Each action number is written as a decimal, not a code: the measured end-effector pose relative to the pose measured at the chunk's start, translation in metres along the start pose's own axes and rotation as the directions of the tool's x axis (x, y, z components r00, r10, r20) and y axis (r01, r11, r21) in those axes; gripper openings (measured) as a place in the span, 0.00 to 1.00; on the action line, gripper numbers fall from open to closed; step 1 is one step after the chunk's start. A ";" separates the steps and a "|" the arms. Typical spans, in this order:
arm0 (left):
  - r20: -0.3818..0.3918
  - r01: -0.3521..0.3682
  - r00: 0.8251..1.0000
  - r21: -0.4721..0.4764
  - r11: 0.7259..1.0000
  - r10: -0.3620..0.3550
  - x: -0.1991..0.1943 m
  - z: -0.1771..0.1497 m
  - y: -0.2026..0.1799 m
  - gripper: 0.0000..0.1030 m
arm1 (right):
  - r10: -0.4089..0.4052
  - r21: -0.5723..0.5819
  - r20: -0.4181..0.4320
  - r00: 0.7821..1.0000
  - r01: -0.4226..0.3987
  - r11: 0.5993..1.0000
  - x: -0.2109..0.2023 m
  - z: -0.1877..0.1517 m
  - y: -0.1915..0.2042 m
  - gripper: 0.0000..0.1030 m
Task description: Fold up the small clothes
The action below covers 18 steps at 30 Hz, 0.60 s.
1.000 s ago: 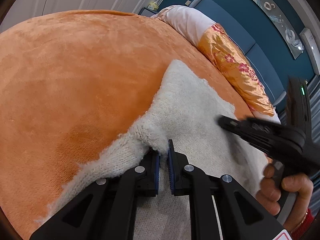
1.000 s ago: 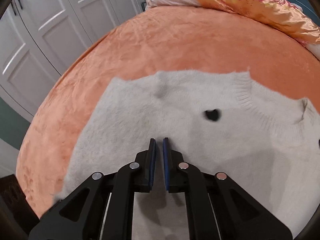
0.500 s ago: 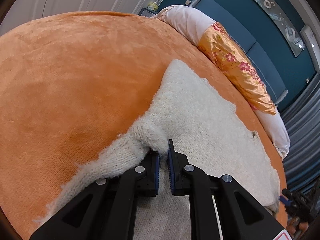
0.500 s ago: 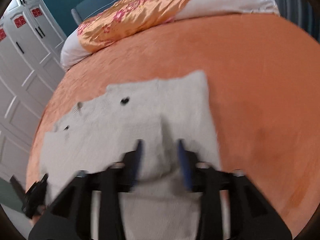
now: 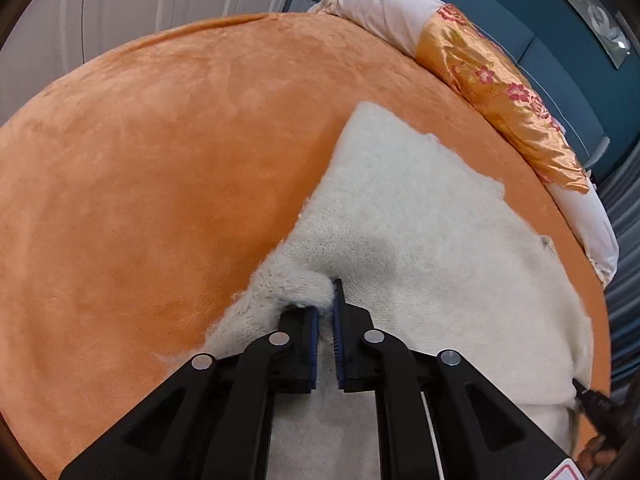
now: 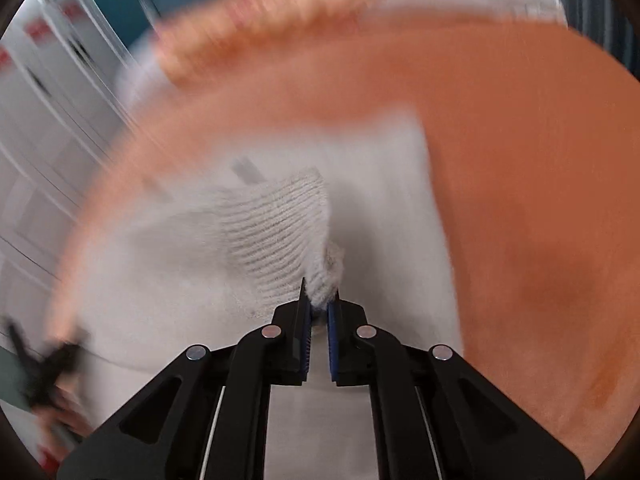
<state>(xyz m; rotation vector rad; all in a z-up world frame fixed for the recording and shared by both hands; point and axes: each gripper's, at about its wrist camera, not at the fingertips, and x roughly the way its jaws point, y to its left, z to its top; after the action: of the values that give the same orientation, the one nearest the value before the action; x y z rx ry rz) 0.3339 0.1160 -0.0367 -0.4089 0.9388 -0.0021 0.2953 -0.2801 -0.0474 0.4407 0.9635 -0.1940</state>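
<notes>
Motion blur smears the pillows [image 6: 276,12] and wardrobe [image 6: 48,92] behind the right tool [image 6: 319,304].

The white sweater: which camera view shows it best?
The left wrist view: the white sweater lies sharp and spread on the orange blanket. The right wrist view is motion-blurred, showing clearly only its ribbed edge at the fingers.

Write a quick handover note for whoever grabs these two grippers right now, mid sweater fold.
Left gripper: shut on the white knit sweater's fuzzy edge, low on the orange blanket.
Right gripper: shut on the sweater's ribbed cuff or hem, lifted; that view is motion-blurred.
Sweater: mostly spread flat on the bed.
Done: both grips made, one edge raised.
Left: carry the fold across, lay it down, smooth, finish folding.
</notes>
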 end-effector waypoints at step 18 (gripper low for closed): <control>-0.155 0.117 0.981 -0.021 0.993 -0.119 -0.164 -0.129 0.078 0.58 | 0.032 0.149 -0.058 0.998 -0.024 0.989 -0.194 -0.208 -0.095 0.51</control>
<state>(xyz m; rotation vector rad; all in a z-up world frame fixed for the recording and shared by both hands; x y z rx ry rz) 0.1216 0.1728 -0.0023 -0.4798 1.0684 -0.1388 -0.0029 -0.2792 -0.0149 0.5993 1.0049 -0.2290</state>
